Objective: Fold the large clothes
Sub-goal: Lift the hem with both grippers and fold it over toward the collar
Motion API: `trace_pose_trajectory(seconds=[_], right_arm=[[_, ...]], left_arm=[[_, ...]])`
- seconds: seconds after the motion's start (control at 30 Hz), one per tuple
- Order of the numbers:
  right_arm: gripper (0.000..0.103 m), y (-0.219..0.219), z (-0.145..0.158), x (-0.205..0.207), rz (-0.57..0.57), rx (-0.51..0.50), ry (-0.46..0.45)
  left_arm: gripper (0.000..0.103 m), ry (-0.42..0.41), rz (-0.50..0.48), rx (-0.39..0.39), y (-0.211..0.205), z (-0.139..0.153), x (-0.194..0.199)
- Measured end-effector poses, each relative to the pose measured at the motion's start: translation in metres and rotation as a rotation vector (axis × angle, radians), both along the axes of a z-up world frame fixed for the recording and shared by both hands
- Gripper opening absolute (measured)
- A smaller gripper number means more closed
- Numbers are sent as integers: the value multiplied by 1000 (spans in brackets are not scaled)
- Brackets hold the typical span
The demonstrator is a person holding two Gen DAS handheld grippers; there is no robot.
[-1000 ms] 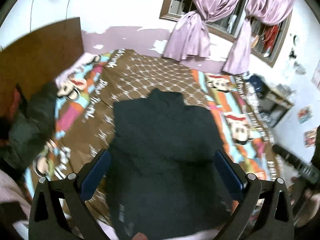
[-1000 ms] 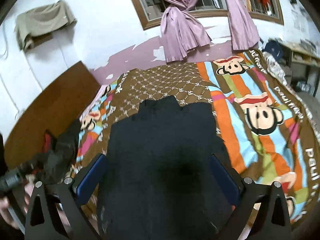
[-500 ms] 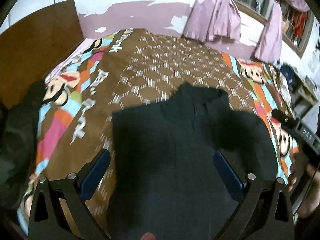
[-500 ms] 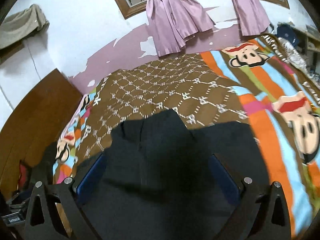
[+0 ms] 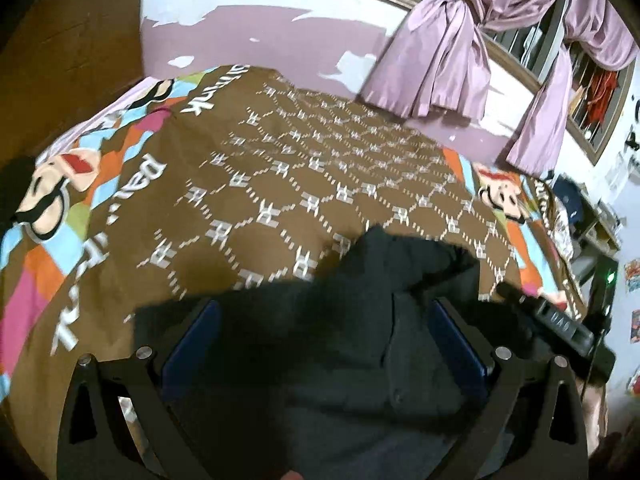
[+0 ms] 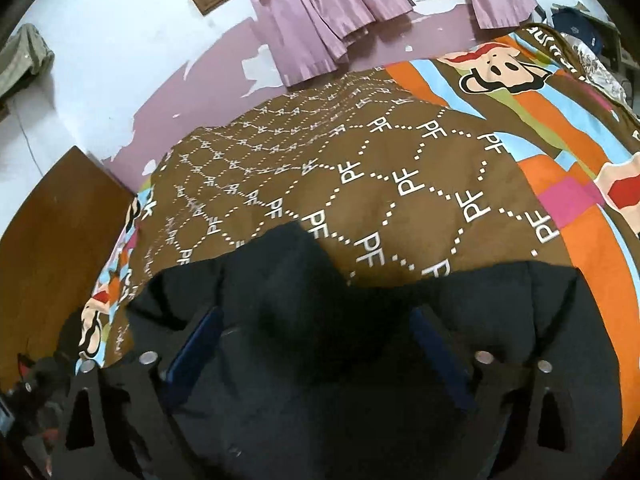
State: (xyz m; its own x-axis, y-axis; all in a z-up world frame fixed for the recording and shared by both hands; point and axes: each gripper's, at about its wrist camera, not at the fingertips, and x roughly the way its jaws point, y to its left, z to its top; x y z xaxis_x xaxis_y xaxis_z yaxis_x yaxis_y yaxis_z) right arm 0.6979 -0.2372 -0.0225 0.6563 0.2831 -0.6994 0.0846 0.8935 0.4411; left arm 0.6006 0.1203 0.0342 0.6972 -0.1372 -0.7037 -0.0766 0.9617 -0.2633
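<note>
Left wrist view: the left gripper (image 5: 324,344) sits lower and closer to the bed than half a second ago; the dark jacket (image 5: 352,320) now fills the near half of the view, and its collar (image 5: 404,252) lies further right than before. The fingers (image 5: 192,340) stand wide apart over the cloth and grip nothing. The jacket lies flat on the patterned bedspread (image 5: 280,184), collar pointing far. At right, the other gripper's black body (image 5: 556,324) overlaps the jacket's right shoulder; it has come nearer since the earlier frame. Far: purple curtains (image 5: 436,68) at a barred window, a wooden headboard (image 5: 68,48) at far left, a cluttered shelf (image 5: 592,224) at far right.

Right wrist view: the right gripper (image 6: 316,348) is likewise lower than before; the jacket (image 6: 340,360) spreads wider across the near frame, with its right shoulder (image 6: 540,312) reaching onto the orange stripe of the bedspread (image 6: 400,160). Fingers (image 6: 196,344) wide apart, empty, with the cloth beneath; contact with the cloth cannot be judged. Collar (image 6: 288,248) points far. A dark heap of clothes (image 6: 48,372) lies at near left by the headboard (image 6: 52,248). Curtains (image 6: 320,12) hang at the far wall; a grey cloth (image 6: 20,60) hangs at far left.
</note>
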Motion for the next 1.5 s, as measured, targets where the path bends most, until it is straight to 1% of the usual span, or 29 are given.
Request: trace_pose_trajectory(seconds=[0.1, 0.17, 0.27, 0.33, 0.37, 0.4, 0.43, 0.47, 0.5, 0.53, 0.57, 0.6, 0.67, 0.73, 0.8, 0.87, 0.93, 0.97, 1.0, 1.07, 1.1, 1.2, 1.27, 1.33, 1.37, 1.43, 1.5], right_arm=[[82, -4, -10, 14, -11, 31, 1], [81, -5, -17, 23, 0, 42, 7], [76, -2, -17, 37, 35, 4, -7], [70, 1, -16, 45, 49, -13, -14], [67, 2, -17, 48, 54, -12, -11], [60, 3, -18, 51, 57, -10, -7], [52, 4, -20, 54, 60, -9, -1], [45, 5, -21, 55, 62, -11, 4], [31, 6, -23, 56, 67, -6, 7], [20, 7, -24, 56, 77, 2, 11], [18, 8, -24, 55, 80, -3, 13], [14, 8, -23, 51, 85, -13, 7], [11, 7, -17, 43, 97, -17, -11], [10, 0, -9, 28, 123, -15, -33], [9, -7, -1, 11, 178, -33, -77], [8, -15, 3, -10, 230, -75, -116], [7, -22, 2, -28, 272, -88, -129], [7, -23, 2, -37, 294, -96, -130], [6, -23, 1, -45, 306, -106, -127], [6, -20, -2, -62, 332, -142, -120], [6, -18, -5, -68, 345, -164, -115], [5, -15, -21, -79, 373, -206, -65], [4, -9, -37, -80, 385, -246, -10], [4, -2, -48, -77, 394, -294, 19], [4, 4, -54, -73, 400, -330, 38], [4, 10, -60, -70, 401, -365, 52], [4, 9, -60, -73, 399, -364, 41]], left_arm=[[100, -17, 13, -15, -2, -12, 21], [100, -8, 24, -19, -6, -21, 33], [97, 13, 37, -7, -11, -31, 51], [93, 23, 28, 26, -16, -34, 60], [87, 24, 24, 34, -19, -36, 64], [76, 27, 19, 35, -21, -37, 68], [70, 35, 15, 28, -23, -39, 73], [57, 49, 13, 23, -26, -42, 78], [41, 76, -1, 7, -29, -46, 85], [31, 89, -13, -5, -31, -48, 88], [12, 106, -28, -17, -33, -52, 91], [10, 104, -28, -15, -34, -52, 90], [5, 80, -17, -3, -33, -50, 84], [4, 53, -19, -18, -23, -45, 71], [3, 27, -51, -27, -15, -38, 57], [3, 19, -97, -83, 3, -34, 38], [3, 19, -131, -128, 15, -31, 24], [3, 14, -154, -140, 17, -30, 15], [2, 13, -178, -135, 15, -29, 7], [2, 14, -237, -66, 3, -29, -15], [2, 26, -258, -36, -2, -31, -24], [2, 83, -285, -3, -11, -48, -40], [2, 134, -290, 22, -16, -65, -41], [2, 188, -284, 54, -23, -83, -37], [2, 193, -284, 76, -24, -88, -35], [2, 207, -281, 116, -30, -96, -30], [2, 207, -280, 135, -33, -98, -29]])
